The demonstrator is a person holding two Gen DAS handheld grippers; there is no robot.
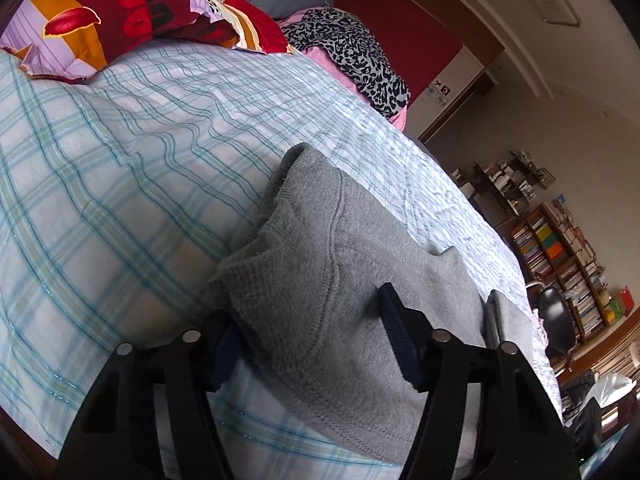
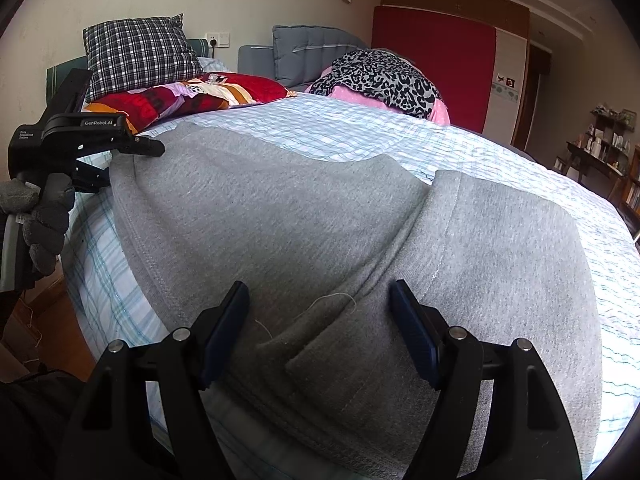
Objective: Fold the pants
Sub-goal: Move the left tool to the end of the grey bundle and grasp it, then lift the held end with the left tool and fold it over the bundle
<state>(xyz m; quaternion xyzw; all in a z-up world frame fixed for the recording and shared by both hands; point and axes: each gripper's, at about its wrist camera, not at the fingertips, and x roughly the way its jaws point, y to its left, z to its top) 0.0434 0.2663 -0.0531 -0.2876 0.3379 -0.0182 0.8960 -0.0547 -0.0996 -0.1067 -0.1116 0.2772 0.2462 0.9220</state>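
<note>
Through my left wrist camera, my left gripper sits at the near edge of the grey pants, which lie on the blue plaid bedsheet. One blue pad rests on top of the cloth, the other pad is tucked partly under the folded edge, so a thick fold of fabric lies between them. The jaws are about half apart; I cannot tell whether the pads truly press on the cloth. Further up the bed lie a red and purple quilt and a leopard-print cloth. A bookshelf stands far right.

Through my right wrist camera, my right gripper hangs with its jaws wide over the pants, spread across the sheet. A bunched ridge of grey fabric with a loose white thread lies between my fingers, neither pad pressing it. At the left edge of the pants I see my left gripper, held by a gloved hand. A checked pillow stands behind.
</note>
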